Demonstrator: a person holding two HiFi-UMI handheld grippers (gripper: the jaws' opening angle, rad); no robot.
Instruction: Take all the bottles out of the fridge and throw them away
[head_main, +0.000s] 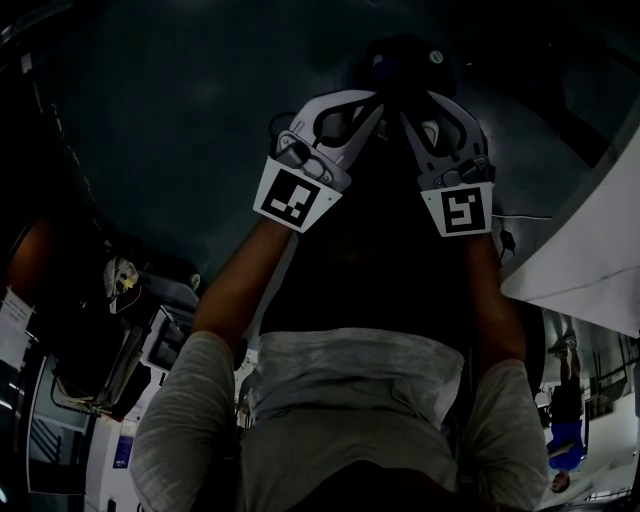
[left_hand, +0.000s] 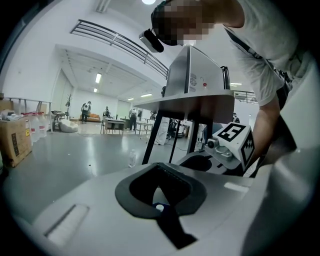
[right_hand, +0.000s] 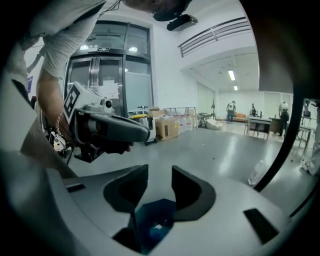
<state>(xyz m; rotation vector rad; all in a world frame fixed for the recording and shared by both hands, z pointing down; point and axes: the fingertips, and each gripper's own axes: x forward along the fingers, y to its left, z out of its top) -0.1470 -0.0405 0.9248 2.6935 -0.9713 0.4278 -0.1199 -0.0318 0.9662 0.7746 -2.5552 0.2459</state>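
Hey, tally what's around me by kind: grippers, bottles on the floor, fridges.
Grippers: 2, left gripper and right gripper
Bottles: 1, a bottle on the floor
Fridges: 1, the fridge
Total: 4

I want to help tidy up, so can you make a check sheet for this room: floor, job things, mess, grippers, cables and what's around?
Surface: shiny grey floor; a table stands on it.
Job's things: white appliance on the table, likely the fridge, its door can't be made out; one bottle stands on the floor near the table's legs.
Clutter: box at the far left.
Grippers: left gripper shut, empty; right gripper open, empty; the two are side by side.
Cables: thin line beside the right gripper, maybe a cable.
Surroundings: big bright hall; people far off; glass doors.
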